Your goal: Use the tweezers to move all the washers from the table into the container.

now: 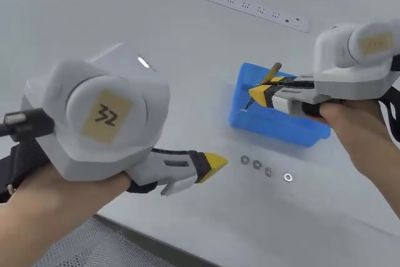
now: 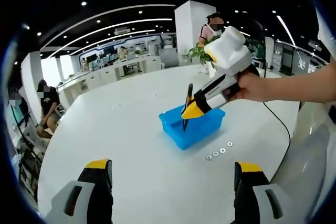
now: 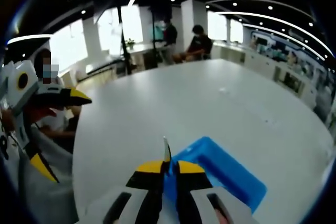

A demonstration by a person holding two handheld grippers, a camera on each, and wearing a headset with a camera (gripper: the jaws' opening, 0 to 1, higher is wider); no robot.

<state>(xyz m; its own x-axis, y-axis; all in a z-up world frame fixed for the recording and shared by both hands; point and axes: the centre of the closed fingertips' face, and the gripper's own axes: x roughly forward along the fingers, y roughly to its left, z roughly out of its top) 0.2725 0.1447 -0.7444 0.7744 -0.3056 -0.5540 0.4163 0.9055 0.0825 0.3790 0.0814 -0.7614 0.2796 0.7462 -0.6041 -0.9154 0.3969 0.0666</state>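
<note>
The right gripper (image 1: pixel 259 94) has its jaws clamped tight on the tweezers (image 1: pixel 273 72), and their tips dip inside the blue container (image 1: pixel 284 130), probably for a drop, though any washer in them is too small to see. 4 washers (image 1: pixel 257 164) lie in a row on the table (image 1: pixel 156 29) just before the container's near wall. The left gripper (image 2: pixel 172 174) hangs aside with its jaws wide apart and empty, leaving bare room around the row.

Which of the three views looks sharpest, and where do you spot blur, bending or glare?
Head view: sharpest, in even light with barely any shadows, the washers distinct beside the container. Left gripper view: the fisheye bends the ceiling lights into arcs. Right gripper view: softest, with the tweezers blurred and the windows glaring white.
</note>
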